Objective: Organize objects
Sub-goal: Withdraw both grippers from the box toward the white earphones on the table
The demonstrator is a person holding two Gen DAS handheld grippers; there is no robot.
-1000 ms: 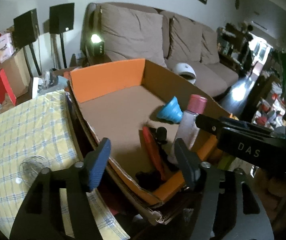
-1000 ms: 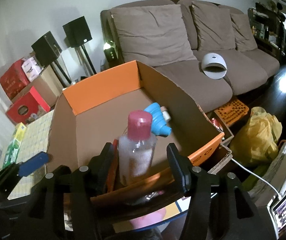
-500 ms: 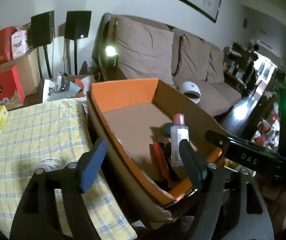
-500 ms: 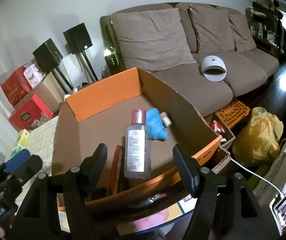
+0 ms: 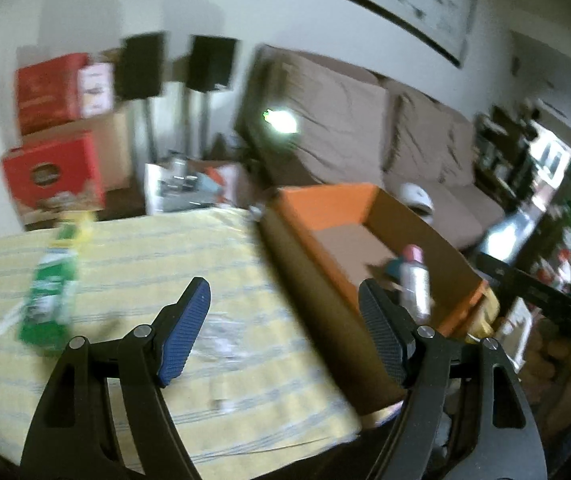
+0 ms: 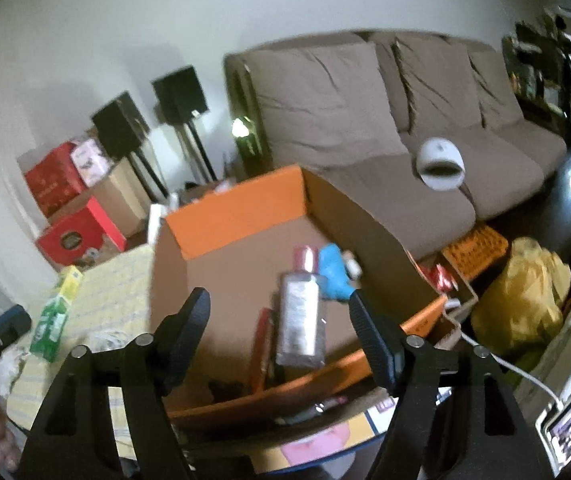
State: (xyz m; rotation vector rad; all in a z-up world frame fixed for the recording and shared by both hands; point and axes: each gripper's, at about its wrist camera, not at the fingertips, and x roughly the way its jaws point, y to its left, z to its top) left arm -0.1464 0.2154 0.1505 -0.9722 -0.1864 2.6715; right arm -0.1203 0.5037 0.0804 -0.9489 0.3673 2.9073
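Hovering over the box [image 6: 241, 216], right gripper [image 6: 277, 306] is spread wide, nothing between the pads; its jaws have just been opening. Bottle [image 6: 300, 312] lies released on the box floor, ahead of and below that gripper, pink cap pointing away from it. Blue funnel-like thing [image 6: 335, 276] sits just past the bottle, to the right of the cap. Red flat item [image 6: 263, 344] lies beside the bottle on its left, near the box's near wall.

Left gripper [image 5: 283, 312] also spread, pads bare, over the yellow checked cloth [image 5: 145, 252]; its jaws opened further within the last second too, though they have since levelled off. Box is to its right, and the bottle shows past its right finger [image 5: 381, 336], inside the box. Green carton [image 5: 51, 292] lies on the cloth to its left, well apart from the fingers. Left view is blurred, so small stuff on the cloth under it can't be made out.

Beyond both: brown sofa [image 6: 345, 92] with a white dome-shaped device [image 6: 441, 164] on the seat, two black speakers [image 6: 179, 94] on stands, red boxes [image 6: 81, 236] stacked at left. Yellow bag [image 6: 525, 292] on the floor right of the box.
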